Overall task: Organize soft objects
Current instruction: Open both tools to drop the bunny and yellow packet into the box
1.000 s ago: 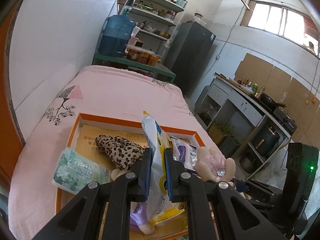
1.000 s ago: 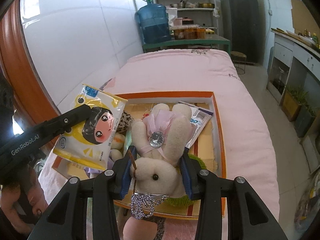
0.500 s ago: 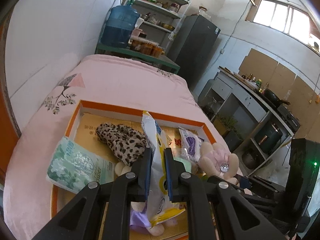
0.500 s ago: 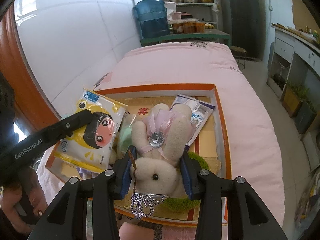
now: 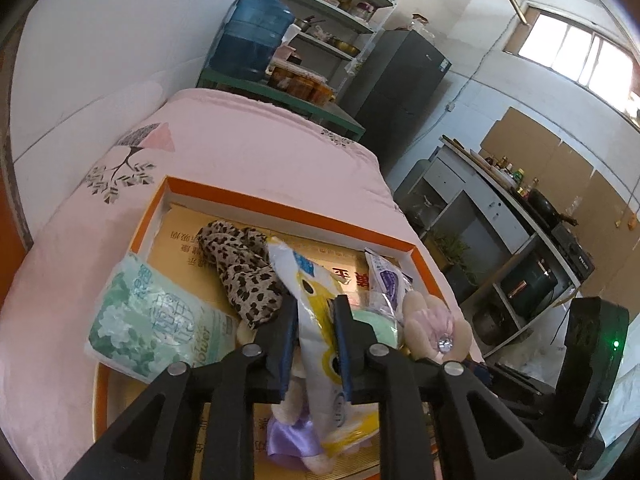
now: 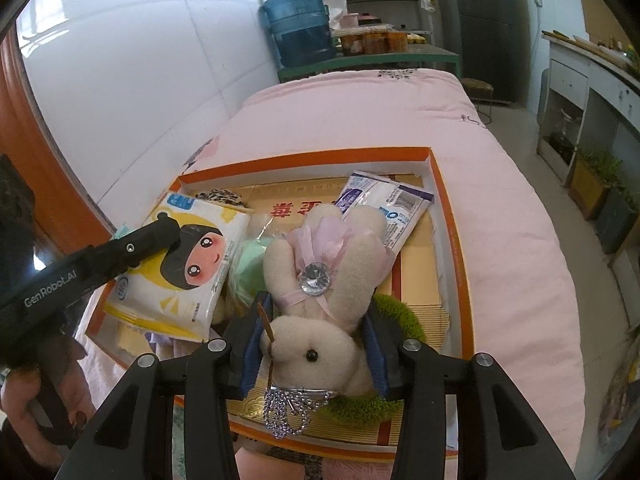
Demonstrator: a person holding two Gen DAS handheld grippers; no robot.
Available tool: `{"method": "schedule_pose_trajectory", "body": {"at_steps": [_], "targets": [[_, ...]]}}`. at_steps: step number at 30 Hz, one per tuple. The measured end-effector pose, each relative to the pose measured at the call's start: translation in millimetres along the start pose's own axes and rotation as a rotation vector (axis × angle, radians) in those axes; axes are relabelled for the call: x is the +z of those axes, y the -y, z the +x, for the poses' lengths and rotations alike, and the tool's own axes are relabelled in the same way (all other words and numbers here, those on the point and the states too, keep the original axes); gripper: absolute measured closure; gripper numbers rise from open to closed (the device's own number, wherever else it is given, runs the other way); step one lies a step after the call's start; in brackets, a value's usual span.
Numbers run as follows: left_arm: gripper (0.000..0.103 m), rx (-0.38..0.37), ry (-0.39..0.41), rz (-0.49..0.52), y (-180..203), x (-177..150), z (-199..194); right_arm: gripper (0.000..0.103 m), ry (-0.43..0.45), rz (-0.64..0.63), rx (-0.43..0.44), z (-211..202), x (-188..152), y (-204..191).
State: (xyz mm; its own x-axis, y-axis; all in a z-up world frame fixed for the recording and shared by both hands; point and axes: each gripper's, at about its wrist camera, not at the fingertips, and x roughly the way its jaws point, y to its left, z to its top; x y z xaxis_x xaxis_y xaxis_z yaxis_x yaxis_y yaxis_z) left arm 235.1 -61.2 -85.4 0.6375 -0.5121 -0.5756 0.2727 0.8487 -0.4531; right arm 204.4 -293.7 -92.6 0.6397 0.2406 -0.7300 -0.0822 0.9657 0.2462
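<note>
As the left hand-held gripper point(image 5: 316, 344) lowers toward the orange tray point(image 6: 448, 216) on the bed, its jaws are opening around the yellow tissue pack point(image 5: 320, 320), so a release looks underway; the right hand-held gripper point(image 6: 316, 344) pinches the plush bunny point(image 6: 320, 308), jaws easing apart

Left gripper point(image 5: 316, 336) jaws opening; right gripper point(image 6: 316, 344) jaws opening slightly.

Bright daylight from the high window point(image 5: 576, 54), glare on the white wall point(image 6: 132, 80), fisheye-bent edges, sharp focus
</note>
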Motion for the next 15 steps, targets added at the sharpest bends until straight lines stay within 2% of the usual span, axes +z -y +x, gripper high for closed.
{"method": "schedule_pose_trajectory", "body": {"at_steps": [4, 7, 11, 15], "targets": [[0.055, 0.001, -0.018, -0.022, -5.1, -1.1, 3.5, 0.053, -0.005, 0.003, 0.004, 0.8, 0.0, 1.0], [0.047, -0.012, -0.029, -0.035, -8.2, -2.0, 6.0, 0.05, -0.006, 0.003, 0.007, 1.2, 0.0, 0.7], [0.039, -0.015, -0.017, -0.029, -7.6, -1.6, 4.0, 0.04, -0.006, 0.0, 0.008, 0.4, -0.5, -0.8], [0.039, -0.022, 0.003, -0.028, -6.5, -0.1, -1.0, 0.038, -0.006, 0.001, 0.01, -1.5, -1.2, -0.9]]}}
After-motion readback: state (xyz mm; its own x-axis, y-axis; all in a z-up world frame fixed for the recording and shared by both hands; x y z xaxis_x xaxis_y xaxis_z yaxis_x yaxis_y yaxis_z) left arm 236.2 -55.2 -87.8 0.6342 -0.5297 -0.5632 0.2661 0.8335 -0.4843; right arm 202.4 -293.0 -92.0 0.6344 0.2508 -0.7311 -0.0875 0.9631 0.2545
